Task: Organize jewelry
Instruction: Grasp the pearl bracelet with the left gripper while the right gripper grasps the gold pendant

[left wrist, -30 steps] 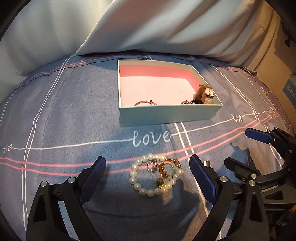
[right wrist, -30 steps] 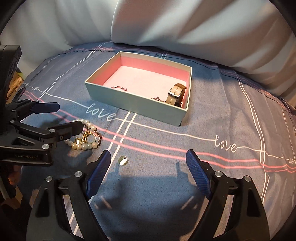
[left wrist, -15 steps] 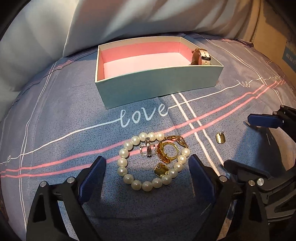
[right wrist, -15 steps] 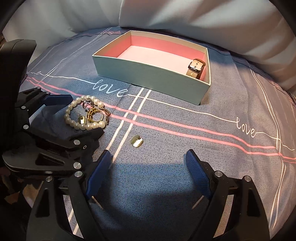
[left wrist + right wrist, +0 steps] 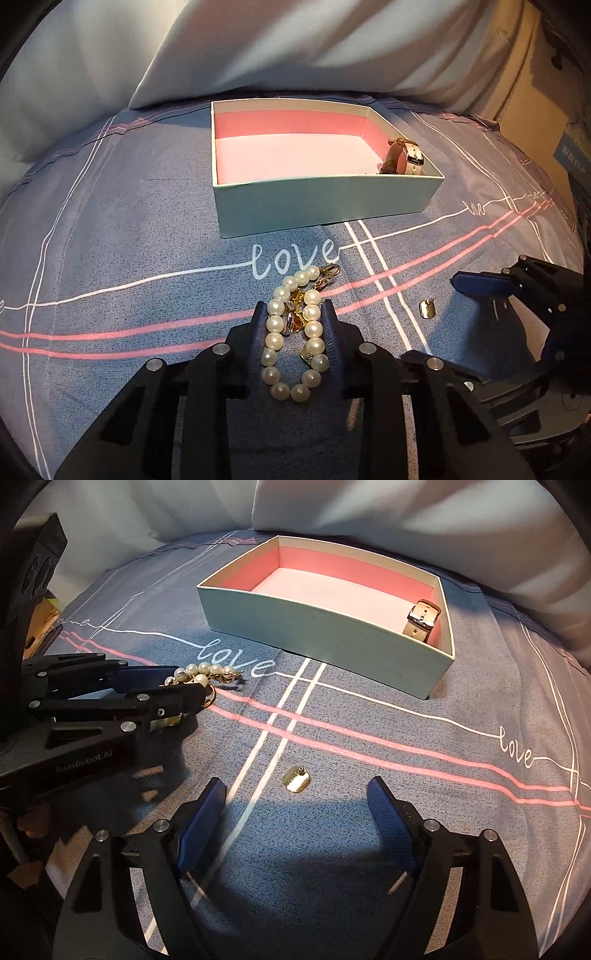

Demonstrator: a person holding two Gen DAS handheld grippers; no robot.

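Left gripper (image 5: 294, 325) is pressed in on the pearl bracelet (image 5: 293, 338), squeezing it to a narrow oval with the gold pieces (image 5: 295, 312) bunched inside; it lies on the bedspread (image 5: 110, 229), not lifted as far as visible. Right gripper (image 5: 295, 805) is spread wide, nothing held, gold tag (image 5: 296, 778) just ahead between its fingers. Beyond, the box (image 5: 321, 206) holds a watch (image 5: 404, 157) in its right corner; most of the floor is bare. Judgement: partway done, with bracelet cluster and tag left to go in. Clear bedspread up to the box; its near wall must be cleared on the way. The grippers sit close, so they could clash. Pillows (image 5: 295, 44) behind.
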